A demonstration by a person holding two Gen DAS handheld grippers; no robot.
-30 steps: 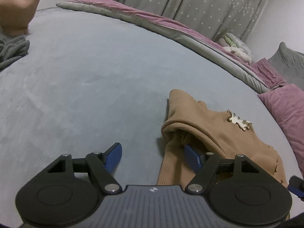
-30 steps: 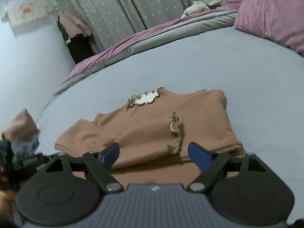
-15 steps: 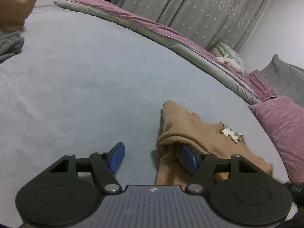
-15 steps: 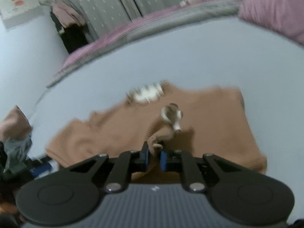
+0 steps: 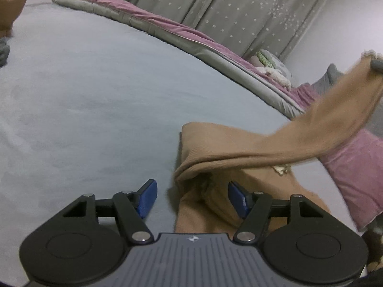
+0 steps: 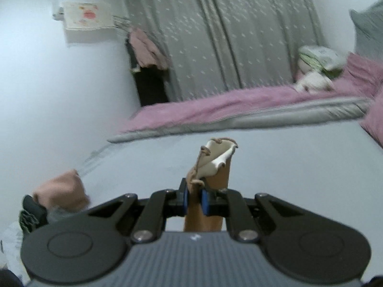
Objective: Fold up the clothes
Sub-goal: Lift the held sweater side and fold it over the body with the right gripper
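Left-wrist view: left tool (image 5: 190, 197), blue pads spread wide apart, nothing between them but cloth lying below; right pad sits over the folded edge of the tan garment (image 5: 215, 148), left pad over bare bed (image 5: 95, 91). Garment body lies on the grey-blue bed cover toward the near edge, w/ one sleeve (image 5: 335, 124) lifted off the bed and stretched up to the view's right edge. Small cream trim (image 5: 282, 168) shows on the garment under the raised sleeve.

Right-wrist view: right tool (image 6: 193, 199), pads pressed together, clamped on the sleeve cuff (image 6: 215, 160); cuff's cream scalloped trim stands above the pads, tan cloth hangs down below them. View is blurred.

Surroundings: rolled pink-and-grey quilt (image 5: 179, 35) along the bed's far edge; pink pillow (image 5: 354, 167) at the bed's right side, just beside the garment; grey star-print curtain (image 6: 227, 35) behind the bed. Peach cloth pile (image 6: 61, 189) near the bed's left edge, well apart from the garment. Clothes hang on a dark rack (image 6: 146, 55) by the curtain.
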